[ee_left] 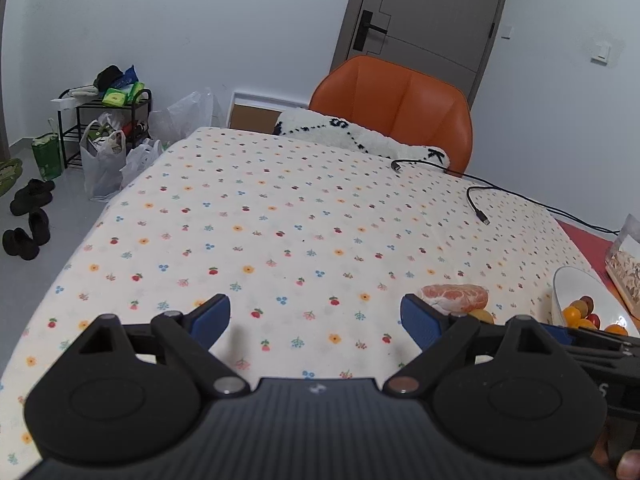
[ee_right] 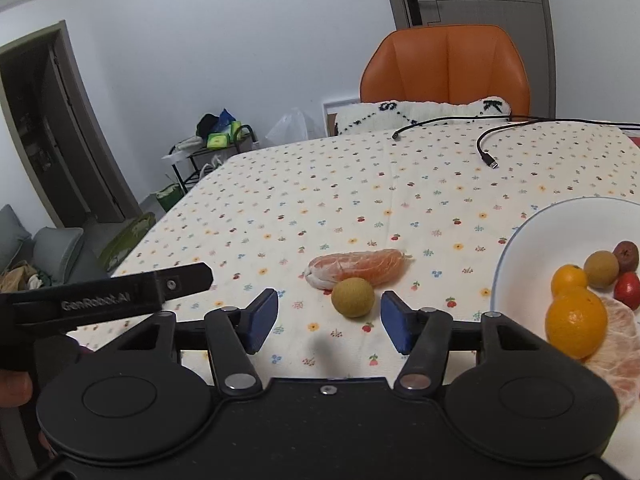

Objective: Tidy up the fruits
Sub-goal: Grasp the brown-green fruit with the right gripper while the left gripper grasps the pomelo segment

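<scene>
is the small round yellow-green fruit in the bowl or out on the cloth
Out. The small round fruit sits on the tablecloth touching the peeled citrus segment, left of the white bowl.

Left gripper (ee_left: 316,318) jaws spread wide, nothing between them; right gripper (ee_right: 329,320) jaws narrower, angled down, also gripping nothing.

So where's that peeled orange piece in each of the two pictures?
Left wrist view: peeled orange piece lower right, just beyond the left tool's right finger.
Right wrist view: centre, behind the small round fruit.
Shared landmark: orange chair.
</scene>
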`<action>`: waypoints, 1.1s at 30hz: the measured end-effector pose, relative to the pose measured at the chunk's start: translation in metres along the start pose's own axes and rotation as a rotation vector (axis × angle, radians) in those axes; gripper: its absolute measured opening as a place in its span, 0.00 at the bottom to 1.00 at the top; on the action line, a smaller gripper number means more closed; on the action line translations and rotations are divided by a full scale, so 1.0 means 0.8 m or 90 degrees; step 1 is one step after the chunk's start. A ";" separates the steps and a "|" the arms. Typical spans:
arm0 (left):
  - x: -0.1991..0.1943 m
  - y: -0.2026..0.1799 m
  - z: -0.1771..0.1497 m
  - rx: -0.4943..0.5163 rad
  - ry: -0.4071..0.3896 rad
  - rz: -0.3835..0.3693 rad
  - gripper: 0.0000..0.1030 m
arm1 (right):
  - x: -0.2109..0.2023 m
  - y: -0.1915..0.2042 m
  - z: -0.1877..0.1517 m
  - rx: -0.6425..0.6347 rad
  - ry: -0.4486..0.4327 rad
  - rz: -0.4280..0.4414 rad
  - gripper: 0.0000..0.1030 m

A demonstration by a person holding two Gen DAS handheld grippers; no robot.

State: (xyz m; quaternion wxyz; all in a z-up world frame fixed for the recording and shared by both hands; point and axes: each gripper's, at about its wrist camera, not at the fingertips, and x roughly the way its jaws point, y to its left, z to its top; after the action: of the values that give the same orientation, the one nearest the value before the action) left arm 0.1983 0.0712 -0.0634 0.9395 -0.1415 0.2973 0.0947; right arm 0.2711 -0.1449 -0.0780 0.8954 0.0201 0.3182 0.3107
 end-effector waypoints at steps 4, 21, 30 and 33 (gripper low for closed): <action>0.007 -0.002 0.000 -0.003 0.006 -0.006 0.88 | 0.011 0.000 0.002 -0.006 0.005 -0.010 0.54; 0.029 -0.040 0.000 0.024 0.017 -0.042 0.88 | 0.008 -0.012 0.006 -0.010 -0.003 -0.027 0.25; 0.037 -0.079 -0.004 0.052 0.014 -0.075 0.88 | -0.024 -0.039 0.009 0.009 -0.032 -0.039 0.25; 0.041 -0.091 -0.004 0.062 0.015 -0.081 0.88 | -0.032 -0.050 0.009 0.019 -0.041 -0.043 0.25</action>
State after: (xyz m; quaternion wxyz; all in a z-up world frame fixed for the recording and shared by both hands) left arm 0.2424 0.0048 -0.0700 0.9457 -0.1156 0.3033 0.0187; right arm 0.2817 -0.1901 -0.0672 0.9149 0.0326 0.2941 0.2744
